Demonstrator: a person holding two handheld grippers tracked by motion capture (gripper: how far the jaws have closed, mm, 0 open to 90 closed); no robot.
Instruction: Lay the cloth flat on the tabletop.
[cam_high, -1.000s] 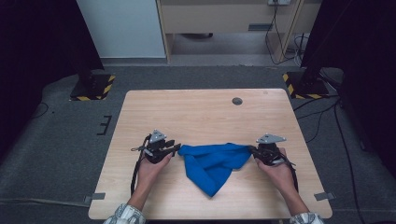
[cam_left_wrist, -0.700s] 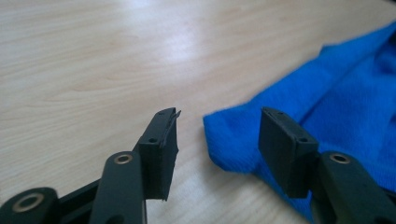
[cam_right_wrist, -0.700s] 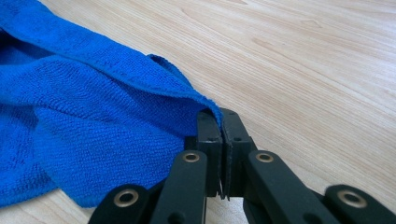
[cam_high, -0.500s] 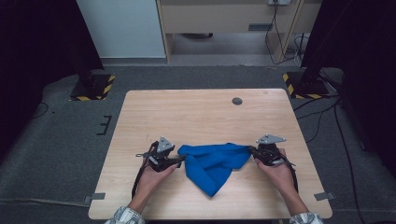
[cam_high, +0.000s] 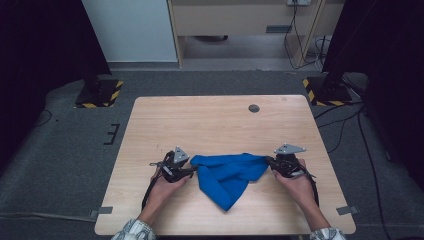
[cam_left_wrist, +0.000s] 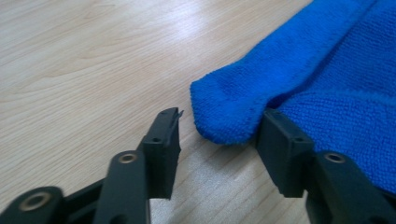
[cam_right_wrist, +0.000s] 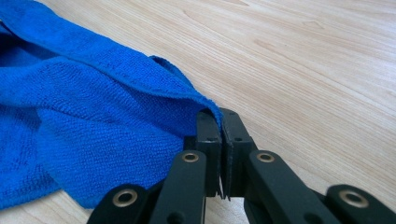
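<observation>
A crumpled blue cloth (cam_high: 227, 177) lies on the wooden table (cam_high: 215, 120) between my two grippers. My left gripper (cam_high: 192, 171) is at the cloth's left end. In the left gripper view its jaws (cam_left_wrist: 219, 133) stand apart with a folded corner of the cloth (cam_left_wrist: 224, 116) between them, unpressed; they have just been closing. My right gripper (cam_high: 268, 162) is at the cloth's right end. In the right gripper view its jaws (cam_right_wrist: 219, 121) are shut on the cloth's (cam_right_wrist: 93, 102) hemmed edge, which drapes over their tips.
A small dark round hole (cam_high: 254, 108) sits in the table's far right part. Bare wood stretches behind the cloth. Two stands with yellow-black striped bases (cam_high: 100, 92) (cam_high: 325, 90) are on the floor beyond the far corners.
The left gripper has shifted slightly toward the near edge and tilted. The right gripper and most of the cloth have stayed put.
</observation>
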